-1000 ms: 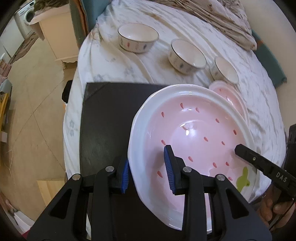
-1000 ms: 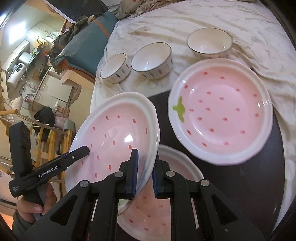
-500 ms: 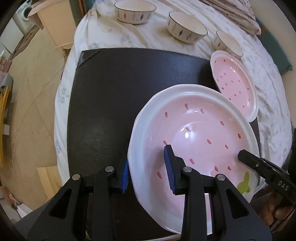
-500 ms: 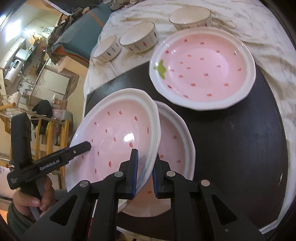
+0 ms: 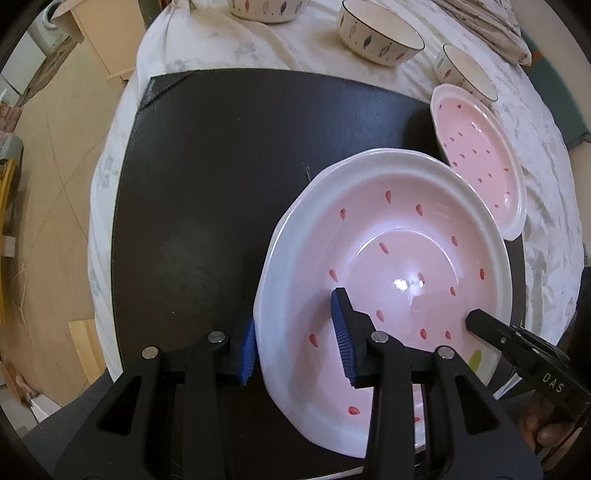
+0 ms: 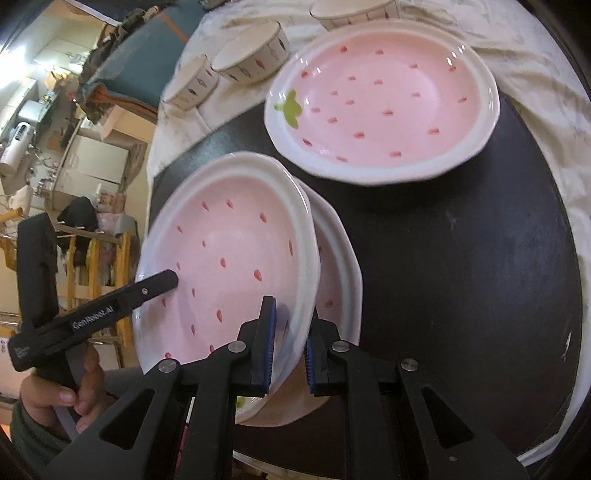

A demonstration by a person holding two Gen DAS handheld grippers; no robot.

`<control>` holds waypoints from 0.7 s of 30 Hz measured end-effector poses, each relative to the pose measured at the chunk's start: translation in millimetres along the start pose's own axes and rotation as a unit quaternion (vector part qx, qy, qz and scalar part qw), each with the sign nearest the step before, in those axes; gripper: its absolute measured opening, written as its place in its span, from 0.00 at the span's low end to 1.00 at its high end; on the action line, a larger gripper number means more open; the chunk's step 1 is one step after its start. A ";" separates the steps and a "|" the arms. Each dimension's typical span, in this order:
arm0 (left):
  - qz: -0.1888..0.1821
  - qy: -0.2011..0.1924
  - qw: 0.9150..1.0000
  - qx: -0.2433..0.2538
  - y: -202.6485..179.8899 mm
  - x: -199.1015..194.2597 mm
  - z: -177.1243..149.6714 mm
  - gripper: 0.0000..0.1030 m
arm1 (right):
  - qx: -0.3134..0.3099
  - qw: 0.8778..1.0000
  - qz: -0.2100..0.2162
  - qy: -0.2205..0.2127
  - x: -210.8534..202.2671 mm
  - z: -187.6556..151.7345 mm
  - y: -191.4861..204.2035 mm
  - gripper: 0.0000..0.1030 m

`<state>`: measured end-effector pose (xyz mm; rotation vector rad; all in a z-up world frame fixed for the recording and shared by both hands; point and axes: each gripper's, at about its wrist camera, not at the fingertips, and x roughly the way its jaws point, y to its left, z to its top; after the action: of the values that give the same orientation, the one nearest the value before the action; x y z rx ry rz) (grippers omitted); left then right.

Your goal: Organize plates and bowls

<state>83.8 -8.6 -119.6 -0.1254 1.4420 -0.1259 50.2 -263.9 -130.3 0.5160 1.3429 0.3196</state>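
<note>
Over the black mat (image 5: 229, 177) I've got the pink plate (image 5: 388, 280) tilted above a second pink plate (image 6: 338, 273) lying flat on the mat. My right tongs (image 6: 288, 345) are clamped tight on its near rim. My left tongs (image 5: 297, 345) straddle the opposite rim & the jaws are opening; the inner pad stands clear of the glaze.

Risk: w/ the left letting go, the weight hangs on one rim pinch. Glazed rim is slick, so it may pivot or slip & knock the plate below, maybe chip it.

Hard to tell: whether the left outer pad touches the underside, & whether the plates touch yet, since the upper one hides most of the lower. A third plate (image 6: 384, 107) & the bowls (image 5: 380, 33) sit clear beyond.
</note>
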 end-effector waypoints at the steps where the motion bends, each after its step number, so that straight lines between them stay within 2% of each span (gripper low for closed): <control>1: 0.000 0.001 1.000 0.002 -1.1 0.5 -0.1 0.32 | 0.005 1.000 -0.002 0.004 2.3 -1.3 -1.3 0.16; 11: 0.004 0.005 1.000 0.007 -4.1 6.8 1.6 0.36 | 0.000 1.000 -0.020 0.011 4.4 -3.1 -3.2 0.20; 15: 0.038 -0.010 0.999 0.028 -10.6 4.7 2.5 0.34 | -0.001 1.000 -0.020 0.020 3.1 -1.4 -5.2 0.19; 17: 0.037 -0.009 0.999 0.032 -11.6 6.1 3.0 0.34 | 0.005 0.999 -0.025 0.020 -0.2 -1.0 -6.1 0.19; 21: 0.029 -0.003 0.999 0.021 -8.0 6.9 3.7 0.34 | 0.034 0.999 -0.001 0.031 0.0 -0.6 -15.0 0.19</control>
<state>88.2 -17.6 -124.6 -0.0494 1.4356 -0.1069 48.6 -276.5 -138.3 0.5655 1.4182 0.2901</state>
